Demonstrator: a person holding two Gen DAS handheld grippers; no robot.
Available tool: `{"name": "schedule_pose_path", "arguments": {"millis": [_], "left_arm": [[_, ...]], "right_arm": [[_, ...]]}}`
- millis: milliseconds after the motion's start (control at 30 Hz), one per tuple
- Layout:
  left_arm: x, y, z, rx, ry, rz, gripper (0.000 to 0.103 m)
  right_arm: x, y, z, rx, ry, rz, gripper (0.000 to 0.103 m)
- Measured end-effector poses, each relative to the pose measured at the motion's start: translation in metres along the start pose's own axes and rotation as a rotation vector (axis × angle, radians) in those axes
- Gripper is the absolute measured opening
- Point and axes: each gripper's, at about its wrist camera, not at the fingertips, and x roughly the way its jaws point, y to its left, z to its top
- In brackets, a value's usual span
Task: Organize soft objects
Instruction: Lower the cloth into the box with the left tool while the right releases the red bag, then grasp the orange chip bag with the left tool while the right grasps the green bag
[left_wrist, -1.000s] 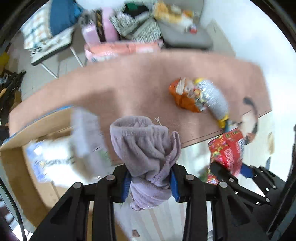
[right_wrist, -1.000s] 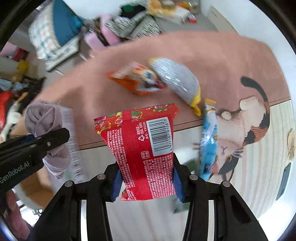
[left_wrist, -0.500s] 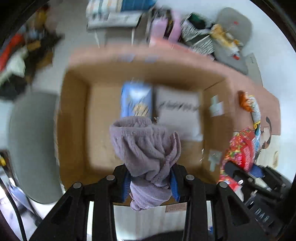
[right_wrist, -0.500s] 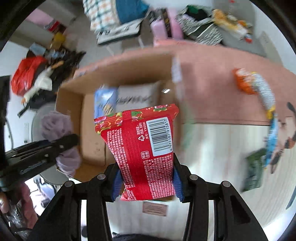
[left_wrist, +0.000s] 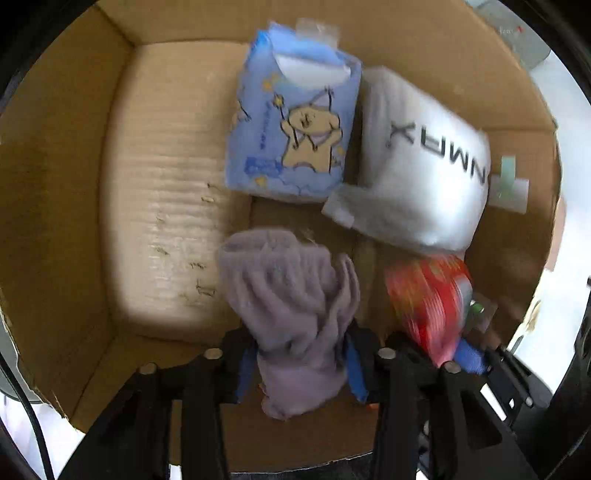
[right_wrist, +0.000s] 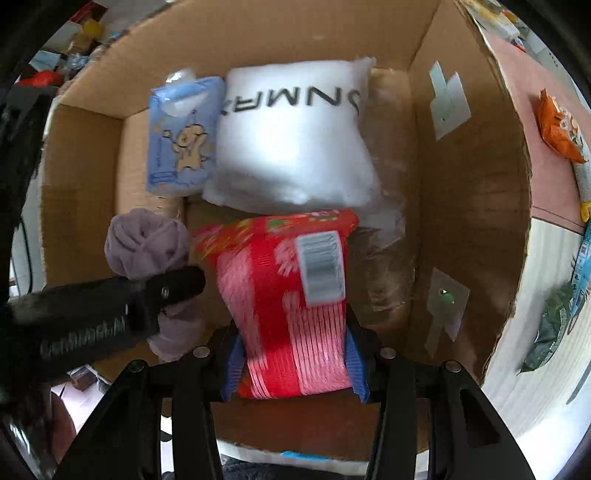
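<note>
My left gripper (left_wrist: 301, 363) is shut on a lilac towel (left_wrist: 291, 295) and holds it inside the cardboard box (left_wrist: 66, 147), above the floor near the front wall. My right gripper (right_wrist: 293, 373) is shut on a red snack packet (right_wrist: 291, 295), also inside the box (right_wrist: 469, 184), just right of the towel (right_wrist: 147, 240). The red packet shows in the left wrist view (left_wrist: 428, 295) too. A blue tissue pack (left_wrist: 291, 122) and a white pillow pack (left_wrist: 424, 162) lie at the box's far side.
On the pink rug outside the box to the right lie an orange snack bag (right_wrist: 557, 129), a green packet (right_wrist: 550, 332) and a blue packet (right_wrist: 583, 258). The left part of the box floor (left_wrist: 162, 221) is bare cardboard.
Both grippers have swung from over the rug to the box and come down into it, each still holding its item. The box contents now fill both views.
</note>
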Motion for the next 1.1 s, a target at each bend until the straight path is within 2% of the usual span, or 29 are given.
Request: {"name": "schedule_pose_path", "arguments": {"millis": [67, 100, 167, 233, 333, 467, 500, 633, 700, 800, 1000, 1100], "left_arm": [[-0.001, -0.005, -0.004, 0.013, 0.005, -0.003, 0.058], [-0.003, -0.008, -0.007, 0.021, -0.003, 0.008, 0.062], [-0.013, -0.013, -0.013, 0.045, -0.047, 0.055, 0.072], [-0.022, -0.016, -0.02, 0.047, -0.072, 0.063, 0.075], [-0.04, -0.019, -0.032, 0.052, -0.122, 0.072, 0.079], [-0.065, -0.022, -0.055, 0.067, -0.197, 0.107, 0.096], [-0.071, -0.025, -0.059, 0.072, -0.217, 0.116, 0.097], [-0.099, -0.027, -0.086, 0.077, -0.334, 0.163, 0.098], [-0.109, -0.011, -0.096, 0.071, -0.378, 0.16, 0.098], [-0.121, -0.009, -0.116, 0.074, -0.43, 0.161, 0.099], [-0.129, -0.013, -0.148, 0.08, -0.491, 0.178, 0.099], [-0.134, -0.014, -0.16, 0.072, -0.504, 0.16, 0.099]], "right_arm": [[-0.003, 0.003, 0.002, -0.006, -0.011, -0.002, 0.09], [-0.006, 0.004, 0.002, -0.012, -0.022, -0.005, 0.095], [-0.016, 0.008, 0.0, -0.034, -0.046, -0.025, 0.095], [-0.021, 0.009, -0.002, -0.038, -0.052, -0.02, 0.095], [-0.033, 0.014, -0.007, -0.053, -0.075, -0.027, 0.103], [-0.052, 0.011, -0.022, -0.051, -0.124, -0.039, 0.103], [-0.056, 0.0, -0.026, -0.056, -0.135, -0.04, 0.103], [-0.09, -0.002, -0.046, -0.07, -0.2, -0.051, 0.103], [-0.107, -0.005, -0.056, -0.072, -0.233, -0.044, 0.103], [-0.121, -0.005, -0.073, -0.083, -0.283, -0.047, 0.103], [-0.141, -0.01, -0.109, -0.091, -0.332, -0.019, 0.103], [-0.149, -0.012, -0.122, -0.096, -0.34, 0.023, 0.103]]}}
